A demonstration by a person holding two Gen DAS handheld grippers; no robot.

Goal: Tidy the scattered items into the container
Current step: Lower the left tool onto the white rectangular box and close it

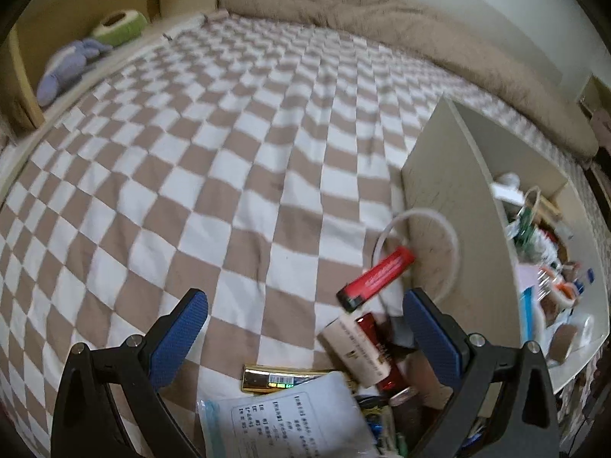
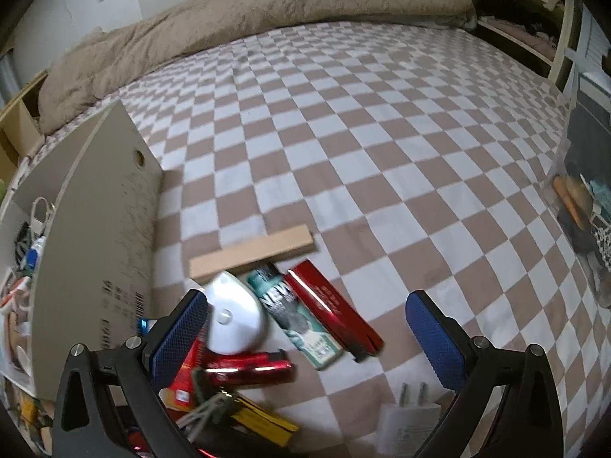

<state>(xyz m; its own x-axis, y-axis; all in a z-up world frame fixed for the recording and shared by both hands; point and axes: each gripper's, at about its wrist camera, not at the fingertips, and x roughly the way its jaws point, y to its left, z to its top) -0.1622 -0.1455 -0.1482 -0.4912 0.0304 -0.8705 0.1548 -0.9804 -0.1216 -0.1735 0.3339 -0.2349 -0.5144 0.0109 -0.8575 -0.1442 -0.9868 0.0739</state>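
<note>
Both views show a heap of small items on a checkered bedspread beside a beige open box. My left gripper is open above the heap, holding nothing. Just ahead of it lie a red lighter-like stick, a white tube, a gold bar and a white printed packet. My right gripper is open and empty too. A white mouse sits by its left finger, next to a teal tube, a red flat case, a wooden strip and a shiny red can.
The box holds several mixed items. A white cable loop leans on its wall. Keys and a white plug lie near me. A beige duvet lines the far side; shelves hold soft toys.
</note>
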